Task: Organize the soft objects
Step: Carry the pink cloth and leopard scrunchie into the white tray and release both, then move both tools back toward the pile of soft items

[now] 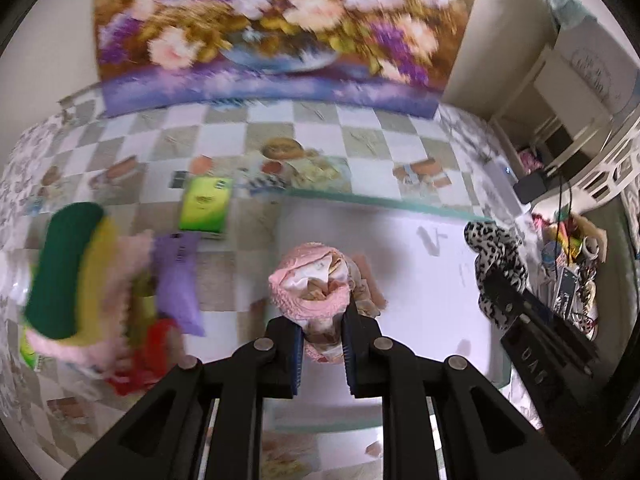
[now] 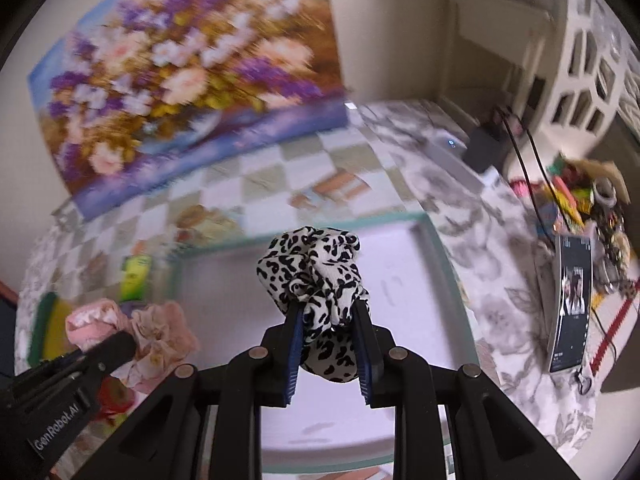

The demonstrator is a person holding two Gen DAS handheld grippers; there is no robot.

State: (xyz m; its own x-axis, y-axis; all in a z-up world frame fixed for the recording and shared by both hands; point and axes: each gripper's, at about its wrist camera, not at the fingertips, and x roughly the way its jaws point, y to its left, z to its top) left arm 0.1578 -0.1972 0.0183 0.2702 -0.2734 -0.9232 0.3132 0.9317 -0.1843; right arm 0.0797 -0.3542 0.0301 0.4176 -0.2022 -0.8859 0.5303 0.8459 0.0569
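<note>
Blur smears both views, so the heap of soft things [image 1: 100, 280] at the left of the table [image 1: 320, 140] reads only as colours: green, yellow, pink, purple, red. The left claw [image 1: 322, 344] is pinching a pink scrunchie [image 1: 310, 280] between its blue pads, above a white tray [image 1: 420, 280] with a pale green rim; the scrunchie's lower end is hidden between the fingers. The right claw [image 2: 328, 344] is pinching a leopard-print scrunchie [image 2: 316, 272] over the same tray [image 2: 400, 280], part of the fabric bulging below the pads.

Only the right wrist view shows the phone [image 2: 572, 308] propped at the right, its screen too blurred to read, and the left claw's lettered side. Only the left wrist view shows the green packet [image 1: 206, 208] on the checked cloth clearly; in the other it is a small smudge. The flower painting [image 1: 280, 28] is cut off at the top in the left view.
</note>
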